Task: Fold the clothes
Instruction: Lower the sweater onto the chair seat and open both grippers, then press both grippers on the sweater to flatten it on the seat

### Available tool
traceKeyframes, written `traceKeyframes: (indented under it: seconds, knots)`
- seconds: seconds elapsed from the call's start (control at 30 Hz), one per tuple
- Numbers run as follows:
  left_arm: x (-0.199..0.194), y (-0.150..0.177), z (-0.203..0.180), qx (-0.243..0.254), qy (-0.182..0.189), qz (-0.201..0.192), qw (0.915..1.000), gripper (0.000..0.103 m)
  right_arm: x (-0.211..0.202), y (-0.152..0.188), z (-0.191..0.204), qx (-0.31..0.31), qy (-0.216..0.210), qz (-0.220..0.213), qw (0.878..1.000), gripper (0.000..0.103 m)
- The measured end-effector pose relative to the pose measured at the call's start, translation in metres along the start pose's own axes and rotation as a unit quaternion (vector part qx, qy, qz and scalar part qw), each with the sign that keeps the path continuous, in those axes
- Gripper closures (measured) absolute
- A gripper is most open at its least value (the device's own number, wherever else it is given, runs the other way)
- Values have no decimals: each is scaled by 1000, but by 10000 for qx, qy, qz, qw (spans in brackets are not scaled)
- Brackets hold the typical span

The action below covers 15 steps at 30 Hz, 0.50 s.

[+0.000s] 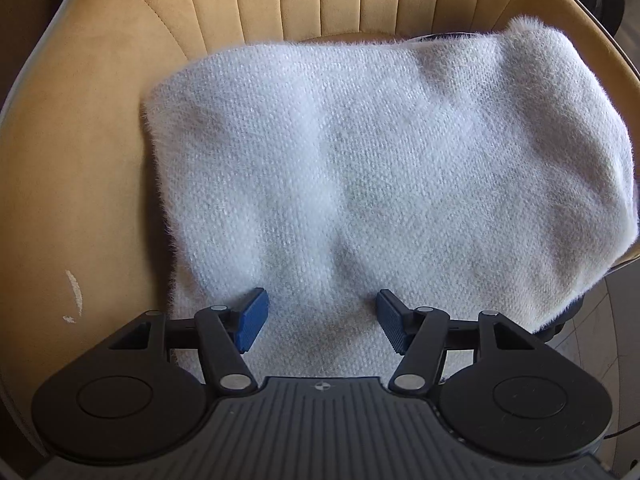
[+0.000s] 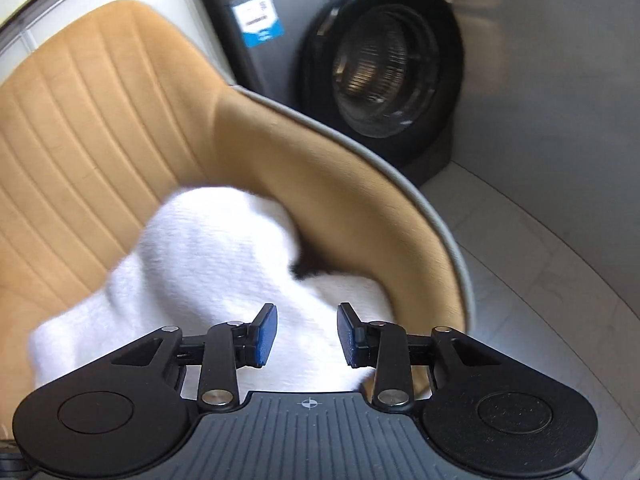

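A fluffy white knitted garment (image 1: 360,168) lies folded into a rough rectangle on the seat of a tan armchair (image 1: 80,160). My left gripper (image 1: 320,320) hovers open over its near edge, blue pads spread apart with nothing between them. In the right wrist view the same white garment (image 2: 208,264) looks blurred, bunched against the chair's right armrest. My right gripper (image 2: 306,334) is open just above its near right part, holding nothing. A dark patch shows under the garment's fold by the armrest.
The armchair's ribbed backrest (image 2: 80,112) rises behind the garment, and its grey-piped armrest (image 2: 400,200) curves along the right. A dark front-loading washing machine (image 2: 380,68) with its drum showing stands behind the chair. Pale tiled floor (image 2: 540,260) lies to the right.
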<state>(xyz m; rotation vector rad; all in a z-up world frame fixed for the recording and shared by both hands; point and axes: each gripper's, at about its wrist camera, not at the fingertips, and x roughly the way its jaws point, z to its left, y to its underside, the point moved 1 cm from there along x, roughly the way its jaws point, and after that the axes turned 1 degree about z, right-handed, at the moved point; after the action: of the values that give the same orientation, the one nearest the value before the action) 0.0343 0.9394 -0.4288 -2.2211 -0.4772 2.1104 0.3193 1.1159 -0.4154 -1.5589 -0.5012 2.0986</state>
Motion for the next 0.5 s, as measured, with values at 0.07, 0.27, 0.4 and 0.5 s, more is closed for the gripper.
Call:
traceKeyframes:
  seconds: [0.07,0.27,0.4,0.5]
  knots:
    - [2,-1,1,-32,5,-5,10000,41,17,-7,20,-370,-240,173,9989,64]
    - [10,-6,3,-44,-12,-38,10000,40,100,-36,55,-1009,-62,585,9932,56]
    - [16,-11,6,-148,34,-74,9999,38,146,-52,56,-983,-47,919,9909,46]
    - [20,-17,6,-198,59,-75,9998,34,157,-56,60,-978,41,842,9916,39]
